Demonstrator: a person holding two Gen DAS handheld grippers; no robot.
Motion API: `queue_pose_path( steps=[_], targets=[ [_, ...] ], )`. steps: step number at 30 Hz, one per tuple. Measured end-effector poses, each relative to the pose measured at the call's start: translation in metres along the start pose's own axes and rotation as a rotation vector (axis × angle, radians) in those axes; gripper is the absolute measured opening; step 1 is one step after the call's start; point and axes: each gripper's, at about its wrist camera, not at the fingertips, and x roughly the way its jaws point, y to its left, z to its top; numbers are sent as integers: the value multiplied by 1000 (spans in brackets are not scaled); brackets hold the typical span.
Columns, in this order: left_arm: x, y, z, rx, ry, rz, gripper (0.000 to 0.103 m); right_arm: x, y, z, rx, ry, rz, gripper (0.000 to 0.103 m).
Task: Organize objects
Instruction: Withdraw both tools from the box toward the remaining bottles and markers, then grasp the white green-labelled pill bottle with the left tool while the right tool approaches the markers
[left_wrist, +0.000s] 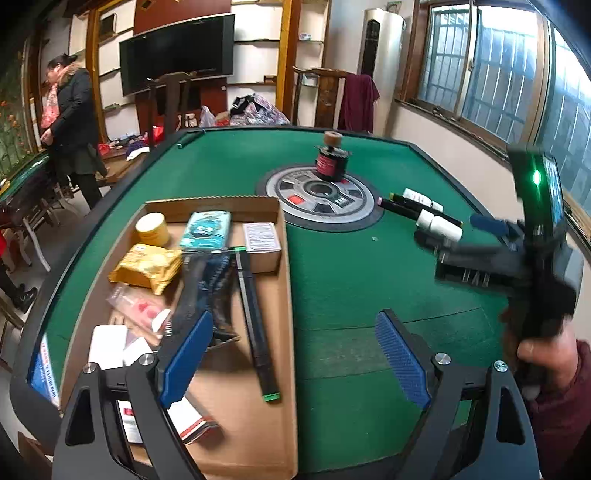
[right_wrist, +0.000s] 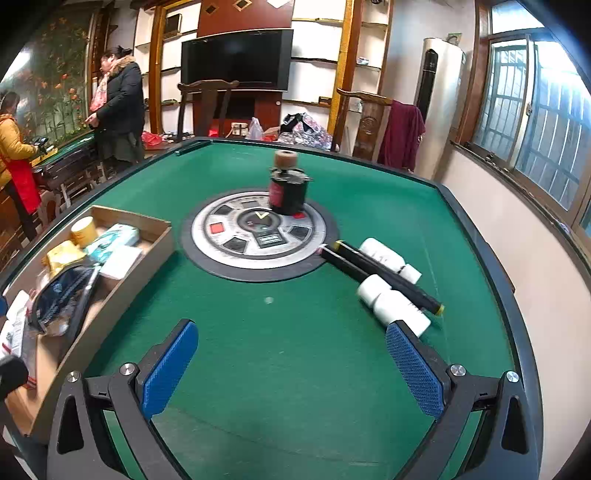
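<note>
A cardboard box (left_wrist: 286, 280) on the green table holds several items: a yellow tape roll (left_wrist: 152, 229), a yellow packet (left_wrist: 149, 267), a dark pouch (left_wrist: 207, 291) and a long black pen (left_wrist: 256, 325). My left gripper (left_wrist: 293, 360) is open and empty above the box's right wall. My right gripper (right_wrist: 291, 365) is open and empty over the felt. Two white bottles (right_wrist: 395, 306) (right_wrist: 388, 258) and two black markers (right_wrist: 384, 275) lie just beyond its right finger. The right gripper also shows in the left wrist view (left_wrist: 480, 236), next to the bottles (left_wrist: 439, 225).
A dark jar with a brown spool on top (right_wrist: 288, 184) stands on the round grey centre panel (right_wrist: 258, 236). The box also shows in the right wrist view (right_wrist: 122, 284). Two people stand at the far left by another table. Chairs stand behind the table.
</note>
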Motion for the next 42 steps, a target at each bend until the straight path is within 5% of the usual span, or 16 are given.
queue_pose_path(
  steps=[2,9,20,25,33,36,42],
  targets=[
    [6,-5,2,7,14,-11,89,4,-27,9,73,1,56,103],
    [15,-13,9,34,19,-16,89,75,-175,17,648,81,594,103],
    [58,-12,30,-68,94,-98,89,131,-166,0,674,212,796,103],
    [79,-28,40,-88,116,-148,89,123,-134,7,612,225,1115,103],
    [125,-83,63,-92,154,-231,89,116,-177,-1,747,108,968,103],
    [142,-108,86,-62,111,-218,89,111,-201,-8,813,56,909,103],
    [173,-170,118,231,54,-252,89,113,-244,-21,970,12,845,103]
  ],
)
